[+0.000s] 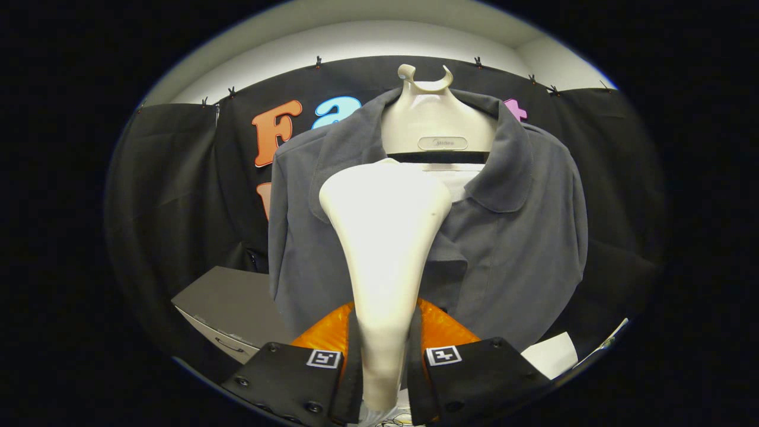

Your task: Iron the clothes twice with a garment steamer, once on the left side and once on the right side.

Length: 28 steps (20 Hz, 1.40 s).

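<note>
The gripper [384, 356] is closed on the steamer [385, 237], one finger pressed to each side of its narrow handle. From the fingers the steamer rises straight ahead and widens into a broad, rounded head, held up in front of the jacket's chest and covering part of its left lapel.

The steamer looks like smooth, hard plastic: stiff, probably fairly light, and likely slippery at the neck where the fingers clamp it. That narrow neck seems the right place to hold, since the head is too wide for the fingers. Its steam face points away and cannot be seen, so whether it touches the cloth cannot be told. No hose is visible.

Beyond it hangs the jacket [510, 237], grey and soft, draped on a pale hanger [436, 118] with a hook on top. The fabric should give and sway under pressure, so a light stroke is wise. The jacket's hem and lower front are hidden behind the steamer and fingers.

Left of the jacket, lower down, stands a grey cabinet [228, 302], partly cut off.
</note>
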Motion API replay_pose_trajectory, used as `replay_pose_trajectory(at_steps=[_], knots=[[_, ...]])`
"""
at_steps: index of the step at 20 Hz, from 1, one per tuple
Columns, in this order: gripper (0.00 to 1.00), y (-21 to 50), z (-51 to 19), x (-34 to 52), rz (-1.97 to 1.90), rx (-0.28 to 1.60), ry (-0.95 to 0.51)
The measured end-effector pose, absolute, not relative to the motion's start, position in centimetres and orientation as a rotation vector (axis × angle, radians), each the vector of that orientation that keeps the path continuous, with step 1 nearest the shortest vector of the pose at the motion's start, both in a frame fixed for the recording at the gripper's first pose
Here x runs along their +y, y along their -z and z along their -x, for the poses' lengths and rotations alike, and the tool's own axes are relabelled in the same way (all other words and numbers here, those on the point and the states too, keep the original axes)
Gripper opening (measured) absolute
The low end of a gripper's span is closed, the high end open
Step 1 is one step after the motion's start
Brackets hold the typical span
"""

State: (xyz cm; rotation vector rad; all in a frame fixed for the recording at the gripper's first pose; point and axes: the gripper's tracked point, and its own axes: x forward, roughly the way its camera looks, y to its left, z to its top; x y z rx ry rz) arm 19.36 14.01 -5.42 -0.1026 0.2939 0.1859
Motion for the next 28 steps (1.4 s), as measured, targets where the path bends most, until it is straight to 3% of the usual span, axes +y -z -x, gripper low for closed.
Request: replay_pose_trajectory(at_steps=[12,28], knots=[[0.39,10.0,-18.8,13.3,0.14,0.331,-0.181],[0.39,22.2,-17.1,11.0,0.123,0.528,-0.176]])
